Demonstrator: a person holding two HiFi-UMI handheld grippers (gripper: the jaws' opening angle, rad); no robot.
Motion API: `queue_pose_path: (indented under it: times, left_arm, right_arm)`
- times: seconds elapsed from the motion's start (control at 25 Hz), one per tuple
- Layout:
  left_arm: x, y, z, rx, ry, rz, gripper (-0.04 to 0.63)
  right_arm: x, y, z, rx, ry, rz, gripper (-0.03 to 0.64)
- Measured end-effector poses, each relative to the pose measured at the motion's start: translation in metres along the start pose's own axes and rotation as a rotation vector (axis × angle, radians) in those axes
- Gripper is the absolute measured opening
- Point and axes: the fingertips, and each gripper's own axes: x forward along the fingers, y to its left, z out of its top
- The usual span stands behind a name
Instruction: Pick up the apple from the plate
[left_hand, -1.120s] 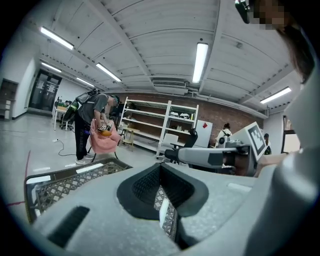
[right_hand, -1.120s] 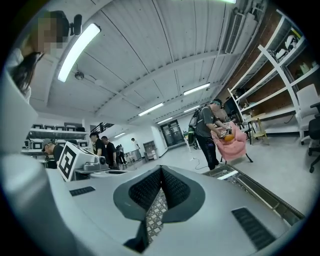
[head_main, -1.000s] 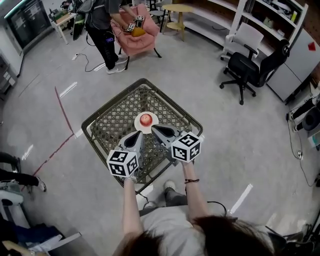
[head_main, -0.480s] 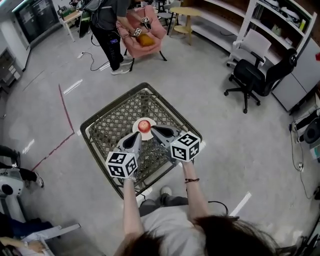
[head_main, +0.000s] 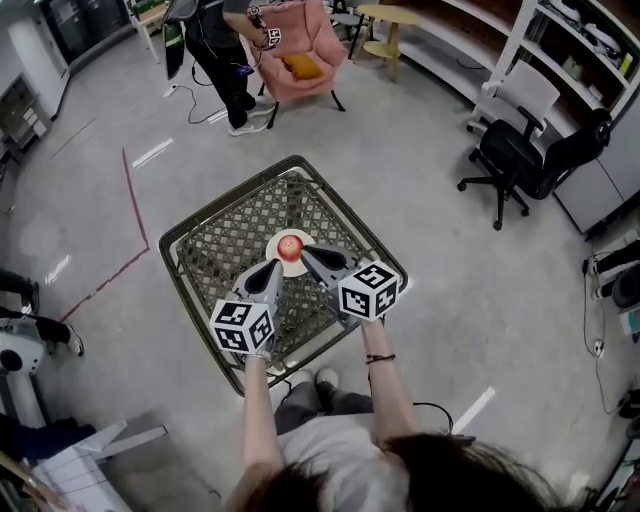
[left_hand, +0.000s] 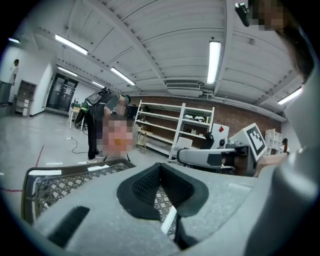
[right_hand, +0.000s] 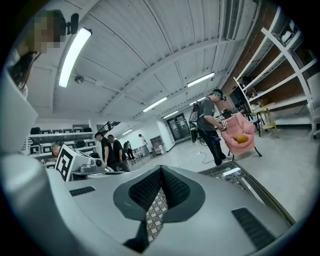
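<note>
Grey floor (head_main: 450, 240), lattice-top counter (head_main: 225, 240): apple (head_main: 290, 246) on plate (head_main: 274, 243); left tongs (head_main: 274, 268) and right tongs (head_main: 306, 251) both pressed together, empty, just beside it.

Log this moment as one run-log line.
left gripper: shut, empty | right gripper: shut, empty | apple: on plate, not gripped | plate: on mesh table
</note>
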Motion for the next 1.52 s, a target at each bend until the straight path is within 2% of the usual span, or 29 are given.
queue_pose_path:
  times: [0.16, 0.36, 0.84, 1.52]
  left_arm:
    - [0.005, 0.012, -0.008, -0.007, 0.014, 0.015, 0.009]
    - [0.020, 0.021, -0.018, 0.000, 0.044, -0.004, 0.009]
    - [0.040, 0.040, -0.055, -0.034, 0.115, -0.015, 0.009]
    - [0.061, 0.062, -0.103, -0.038, 0.188, -0.027, 0.009]
  right_arm:
    - [0.013, -0.008, -0.010, 0.007, 0.018, 0.005, 0.009]
    - [0.026, -0.026, -0.020, -0.001, 0.039, 0.001, 0.009]
    - [0.040, -0.051, -0.050, 0.000, 0.104, 0.007, 0.009]
    - [0.051, -0.082, -0.093, 0.030, 0.132, -0.022, 0.009]
